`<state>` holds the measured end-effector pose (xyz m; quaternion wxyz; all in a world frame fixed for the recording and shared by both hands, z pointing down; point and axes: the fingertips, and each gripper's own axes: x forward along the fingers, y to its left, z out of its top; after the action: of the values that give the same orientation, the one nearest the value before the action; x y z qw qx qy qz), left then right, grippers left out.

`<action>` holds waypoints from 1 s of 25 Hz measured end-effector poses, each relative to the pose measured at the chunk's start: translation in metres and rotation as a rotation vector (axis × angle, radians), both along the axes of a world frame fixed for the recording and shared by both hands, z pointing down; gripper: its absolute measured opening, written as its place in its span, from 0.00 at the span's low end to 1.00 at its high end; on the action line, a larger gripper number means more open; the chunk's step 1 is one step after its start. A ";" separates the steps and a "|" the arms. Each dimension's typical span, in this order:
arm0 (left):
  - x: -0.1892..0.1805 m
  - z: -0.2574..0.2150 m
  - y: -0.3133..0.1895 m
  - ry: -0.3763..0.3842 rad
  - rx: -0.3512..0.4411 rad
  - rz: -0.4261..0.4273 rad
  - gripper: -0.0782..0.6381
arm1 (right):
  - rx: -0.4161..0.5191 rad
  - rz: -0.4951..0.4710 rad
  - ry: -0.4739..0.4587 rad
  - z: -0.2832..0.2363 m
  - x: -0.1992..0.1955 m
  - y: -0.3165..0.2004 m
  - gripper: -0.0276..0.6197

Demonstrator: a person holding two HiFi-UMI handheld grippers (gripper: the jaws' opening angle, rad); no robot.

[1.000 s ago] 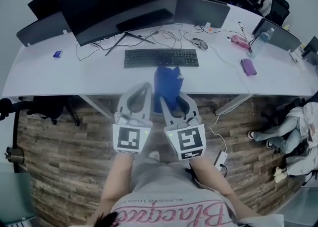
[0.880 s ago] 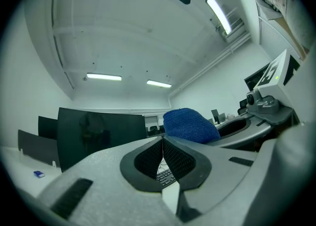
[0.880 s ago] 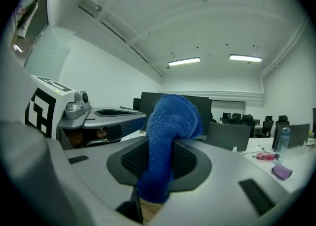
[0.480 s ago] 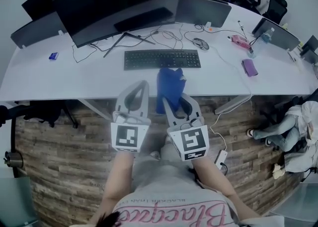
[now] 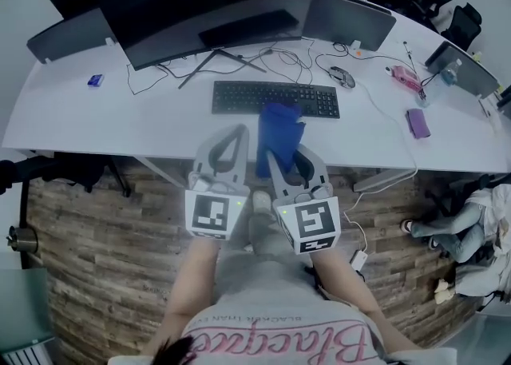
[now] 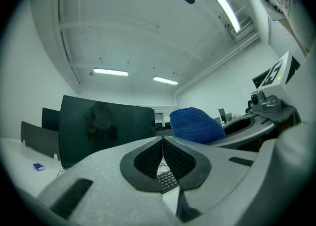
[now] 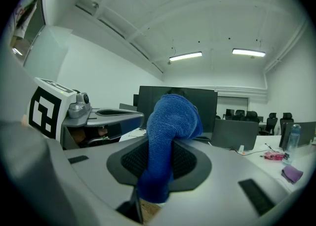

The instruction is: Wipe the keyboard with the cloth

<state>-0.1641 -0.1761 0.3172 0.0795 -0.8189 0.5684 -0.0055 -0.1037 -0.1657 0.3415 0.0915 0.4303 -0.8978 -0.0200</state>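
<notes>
A black keyboard (image 5: 275,98) lies on the white desk (image 5: 120,128) in front of a large dark monitor (image 5: 207,0). A blue cloth (image 5: 279,133) hangs over the near desk edge, just short of the keyboard, pinched in my right gripper (image 5: 279,160). In the right gripper view the cloth (image 7: 168,141) folds up and out between the shut jaws. My left gripper (image 5: 231,141) is held beside it, shut and empty. In the left gripper view its pads (image 6: 174,157) meet, with a strip of keyboard (image 6: 167,180) below and the cloth (image 6: 196,125) to the right.
Further monitors (image 5: 350,20) line the back of the desk. A mouse (image 5: 344,77), cables, a pink item (image 5: 404,76), a purple item (image 5: 418,123) and a small blue object (image 5: 95,81) lie on it. Wooden floor lies below, and a seated person's legs (image 5: 435,224) show at right.
Both grippers and the cloth have moved forward toward the desk; the cloth's top now reaches nearer the keyboard. Grip states are unchanged.
</notes>
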 end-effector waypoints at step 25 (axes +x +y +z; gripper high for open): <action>-0.058 0.045 -0.199 -0.053 -0.131 -0.179 0.12 | -0.141 -0.214 -0.020 0.035 -0.062 -0.211 0.18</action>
<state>-0.2220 -0.3752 0.3618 0.0399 -0.7678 0.6354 -0.0716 -0.1659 -0.3769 0.3766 0.1101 0.3249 -0.9386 0.0380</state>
